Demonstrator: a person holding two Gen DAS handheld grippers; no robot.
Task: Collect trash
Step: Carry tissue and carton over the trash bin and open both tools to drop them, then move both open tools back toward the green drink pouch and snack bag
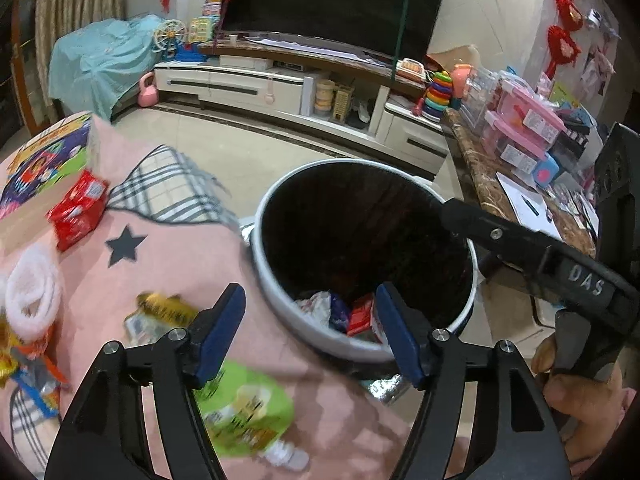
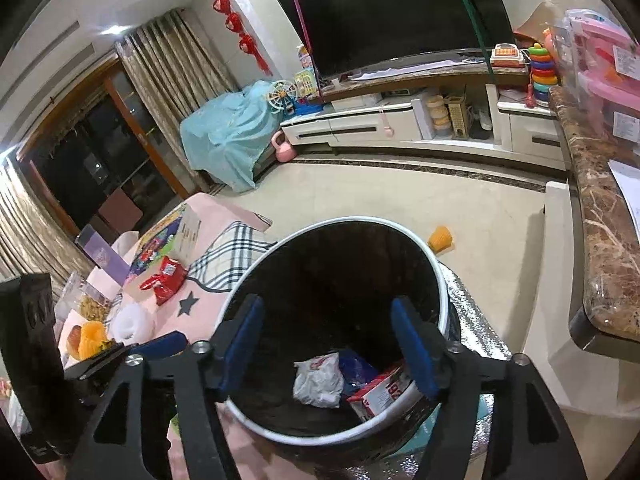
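Note:
A round bin with a white rim and a dark inside stands beside a pink blanket. In it lie a crumpled white wrapper, a blue wrapper and a red-and-white carton. My left gripper is open with nothing between its blue pads, straddling the bin's near-left rim. My right gripper hangs open and empty over the bin's mouth. On the blanket lie a green pouch, a gold wrapper, a red packet and bright wrappers.
A marble-topped table loaded with pink boxes and papers borders the bin on the right. A silver foil mat lies under the bin. A yellow object sits on the tiled floor. A white roll rests on the blanket. A hand grips the right gripper's handle.

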